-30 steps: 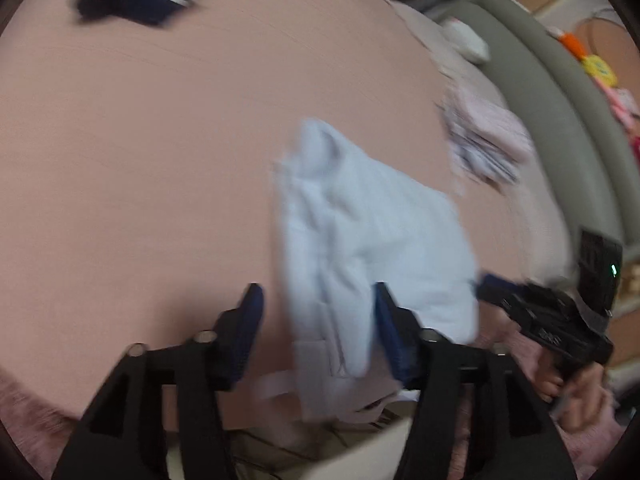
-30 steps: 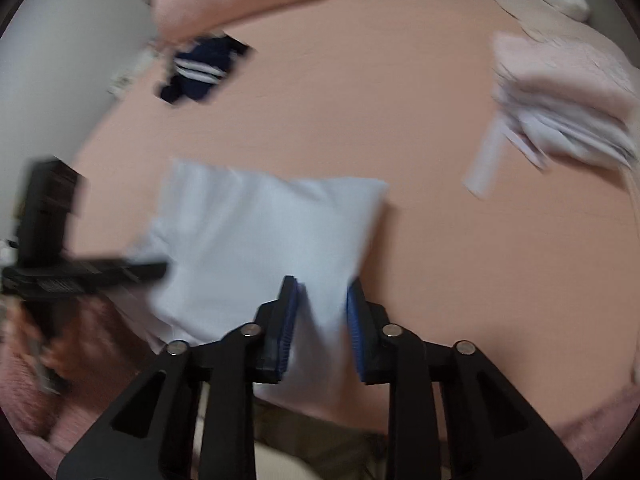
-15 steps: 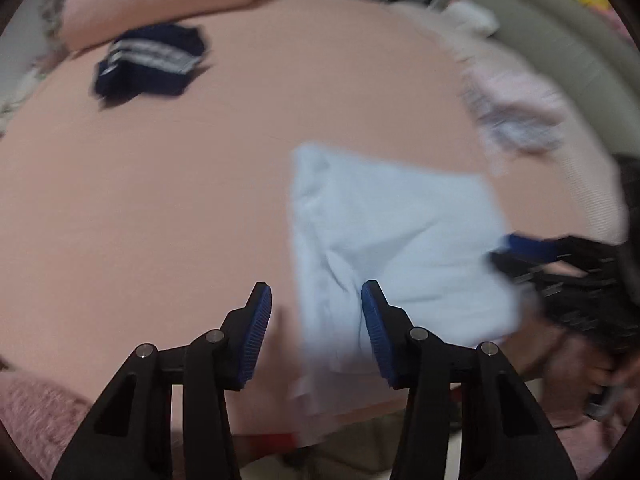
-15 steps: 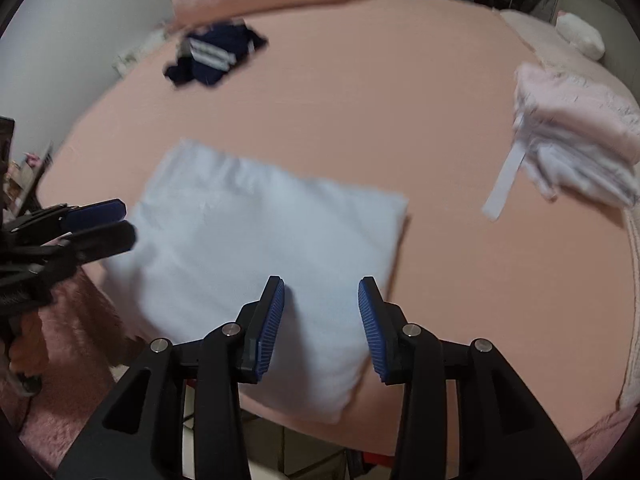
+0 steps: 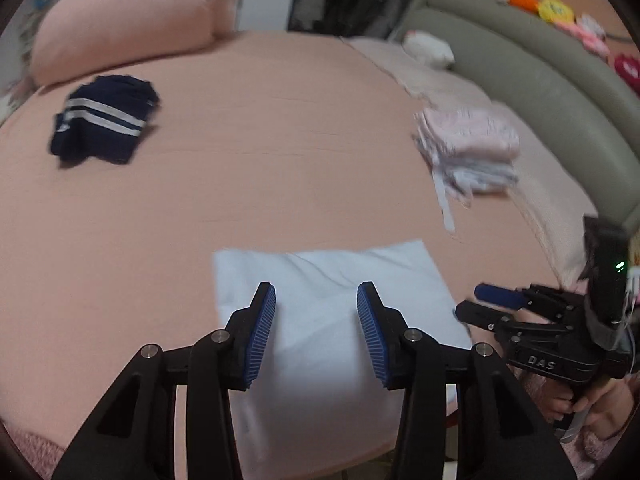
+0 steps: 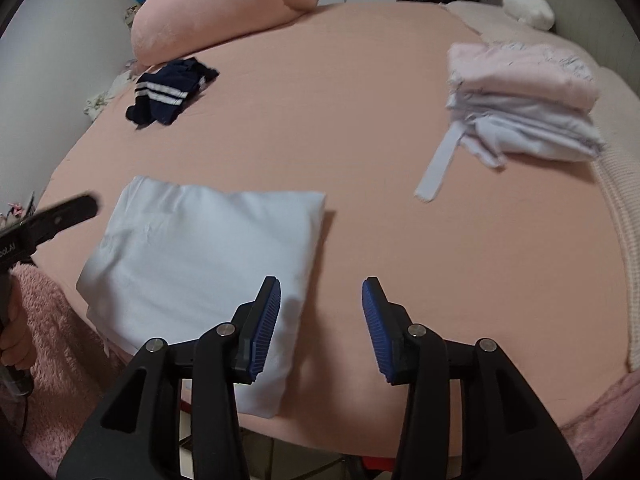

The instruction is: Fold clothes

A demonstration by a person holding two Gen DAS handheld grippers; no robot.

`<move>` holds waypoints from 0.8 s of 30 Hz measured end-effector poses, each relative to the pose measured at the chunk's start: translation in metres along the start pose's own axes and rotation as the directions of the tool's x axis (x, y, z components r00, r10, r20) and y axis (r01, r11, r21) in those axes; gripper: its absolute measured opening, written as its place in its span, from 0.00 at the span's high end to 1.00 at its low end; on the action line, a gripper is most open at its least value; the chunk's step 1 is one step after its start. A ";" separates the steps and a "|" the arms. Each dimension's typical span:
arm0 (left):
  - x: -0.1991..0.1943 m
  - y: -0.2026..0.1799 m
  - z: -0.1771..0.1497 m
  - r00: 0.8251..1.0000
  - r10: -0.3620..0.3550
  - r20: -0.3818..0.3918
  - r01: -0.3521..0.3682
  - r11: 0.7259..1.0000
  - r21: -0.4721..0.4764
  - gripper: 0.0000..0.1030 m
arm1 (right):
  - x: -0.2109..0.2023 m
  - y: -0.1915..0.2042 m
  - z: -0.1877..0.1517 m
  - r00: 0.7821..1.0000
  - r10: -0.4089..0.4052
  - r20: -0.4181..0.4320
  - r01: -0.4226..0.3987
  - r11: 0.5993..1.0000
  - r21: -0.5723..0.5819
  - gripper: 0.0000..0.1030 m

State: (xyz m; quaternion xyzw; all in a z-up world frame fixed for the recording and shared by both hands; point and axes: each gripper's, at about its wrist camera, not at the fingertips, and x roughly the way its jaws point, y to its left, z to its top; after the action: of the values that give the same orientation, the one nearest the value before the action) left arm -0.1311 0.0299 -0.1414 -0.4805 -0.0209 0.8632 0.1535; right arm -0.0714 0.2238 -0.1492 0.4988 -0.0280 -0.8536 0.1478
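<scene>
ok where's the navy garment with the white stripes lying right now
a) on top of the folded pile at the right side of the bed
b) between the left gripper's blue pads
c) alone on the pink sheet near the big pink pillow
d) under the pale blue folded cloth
c: the navy garment with white stripes lies by itself on the pink sheet, just below the big pink pillow, far from the folded pile.

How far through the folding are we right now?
Done: a stack of folded clothes sits at the bed's right side, and the light blue garment lies folded flat near the front edge. In hand: nothing; the left gripper has just been closing, the right gripper opening, both empty above the bed. Left: the navy striped garment lies crumpled by the pink pillow.
</scene>
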 end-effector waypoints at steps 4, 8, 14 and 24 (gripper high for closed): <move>0.022 0.017 -0.011 0.995 0.055 -0.082 -0.060 0.997 -0.056 0.55 | 0.002 -0.002 -0.004 1.000 -0.023 -0.014 0.023 1.000 -0.006 0.58; 0.023 0.046 -0.022 0.986 0.110 -0.127 -0.130 0.978 -0.161 0.43 | 0.008 -0.008 -0.009 0.996 -0.079 -0.050 0.079 0.997 -0.016 0.57; -0.011 0.049 -0.023 0.996 0.087 0.026 -0.080 0.976 -0.202 0.44 | -0.002 -0.006 0.000 0.996 -0.089 0.006 0.089 0.996 -0.013 0.57; 0.040 0.011 0.002 0.991 0.126 -0.042 -0.128 0.990 -0.053 0.44 | 0.038 0.029 0.043 0.997 -0.076 0.013 0.077 0.986 -0.149 0.53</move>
State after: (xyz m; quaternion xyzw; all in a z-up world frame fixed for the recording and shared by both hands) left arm -0.1553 0.0315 -0.1753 -0.5014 -0.0113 0.8609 0.0853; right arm -0.1191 0.1814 -0.1539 0.4837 0.0546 -0.8602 0.1519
